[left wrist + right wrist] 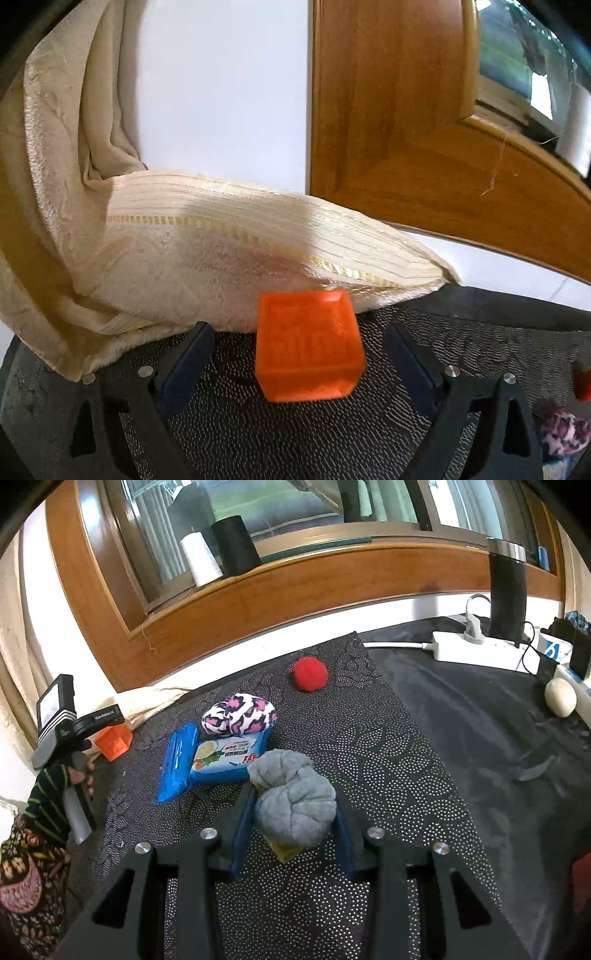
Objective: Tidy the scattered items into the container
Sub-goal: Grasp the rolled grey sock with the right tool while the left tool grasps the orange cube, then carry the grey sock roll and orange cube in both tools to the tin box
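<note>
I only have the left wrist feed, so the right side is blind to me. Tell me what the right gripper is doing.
Observer: The right gripper is shut on a grey sock bundle.
Operator: Name what lies just beyond it.
Observer: A blue packet, flat on the dotted cloth, with a pink leopard-print bundle touching its far edge.
Operator: Give me anything farther out.
Observer: A red ball sits alone near the cloth's far edge.
</note>
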Action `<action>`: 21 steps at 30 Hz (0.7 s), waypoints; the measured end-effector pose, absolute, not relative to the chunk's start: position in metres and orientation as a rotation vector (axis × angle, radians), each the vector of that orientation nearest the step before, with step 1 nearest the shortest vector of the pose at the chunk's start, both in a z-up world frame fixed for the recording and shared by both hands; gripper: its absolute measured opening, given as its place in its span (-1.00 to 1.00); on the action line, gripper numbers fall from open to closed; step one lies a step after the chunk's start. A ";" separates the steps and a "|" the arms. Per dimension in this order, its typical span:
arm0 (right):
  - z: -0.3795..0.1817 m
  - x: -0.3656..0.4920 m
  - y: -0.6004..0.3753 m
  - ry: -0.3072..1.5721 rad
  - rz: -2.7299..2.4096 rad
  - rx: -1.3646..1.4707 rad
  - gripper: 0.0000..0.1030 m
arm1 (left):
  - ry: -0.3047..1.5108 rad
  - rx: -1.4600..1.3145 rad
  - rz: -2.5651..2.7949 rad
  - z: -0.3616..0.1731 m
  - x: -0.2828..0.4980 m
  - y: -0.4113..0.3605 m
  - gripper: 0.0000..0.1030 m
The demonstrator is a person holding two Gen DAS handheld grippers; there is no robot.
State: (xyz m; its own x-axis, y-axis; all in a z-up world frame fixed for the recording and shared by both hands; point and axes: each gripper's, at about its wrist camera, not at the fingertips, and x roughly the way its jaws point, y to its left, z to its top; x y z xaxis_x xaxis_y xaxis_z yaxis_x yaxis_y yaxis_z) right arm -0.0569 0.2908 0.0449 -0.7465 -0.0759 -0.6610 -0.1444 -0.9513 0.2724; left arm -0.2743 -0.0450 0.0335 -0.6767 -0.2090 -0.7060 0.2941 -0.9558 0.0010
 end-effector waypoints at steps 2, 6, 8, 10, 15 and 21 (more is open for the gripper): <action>0.044 -0.058 0.291 0.477 2.857 -1.109 -0.17 | 0.164 1.105 -2.638 0.029 -0.277 -0.045 0.85; 0.042 -0.058 0.291 0.476 2.848 -1.111 -0.17 | 0.161 1.141 -2.623 0.018 -0.280 -0.046 0.64; 0.042 -0.058 0.292 0.476 2.849 -1.107 -0.17 | 0.176 1.215 -2.609 0.009 -0.285 -0.047 0.05; 0.043 -0.058 0.292 0.476 2.850 -1.102 -0.17 | 0.190 1.222 -2.610 0.007 -0.283 -0.047 0.05; 0.044 -0.057 0.292 0.476 2.851 -1.091 -0.17 | 0.208 1.216 -2.642 0.012 -0.272 -0.045 0.04; 0.047 -0.055 0.293 0.479 2.855 -1.074 -0.17 | 0.175 1.208 -2.704 0.022 -0.250 -0.027 0.04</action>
